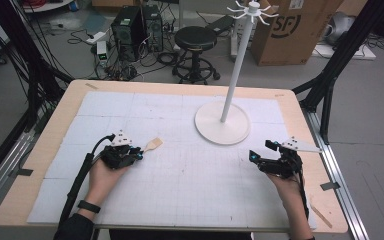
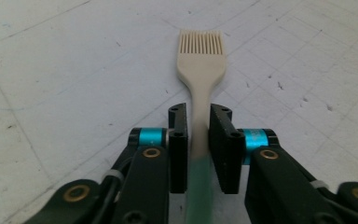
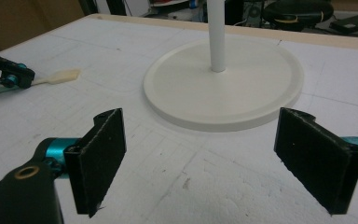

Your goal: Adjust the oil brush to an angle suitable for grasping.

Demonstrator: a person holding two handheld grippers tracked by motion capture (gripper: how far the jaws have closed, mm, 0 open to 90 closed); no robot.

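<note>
The left gripper (image 1: 136, 150) is clamped on the handle of a cream brush (image 2: 200, 65), both pads pressing its narrow neck; the bristle end lies on the white mat (image 1: 180, 175), pointing toward the table's far edge. The brush sits in the mat's left half, near the middle between near and far edges. The right gripper (image 3: 209, 163) hovers near the table's right edge with its jaws spread wide and nothing between them, facing the round base of the white stand (image 3: 223, 88), which rises from the far right part of the mat.
</note>
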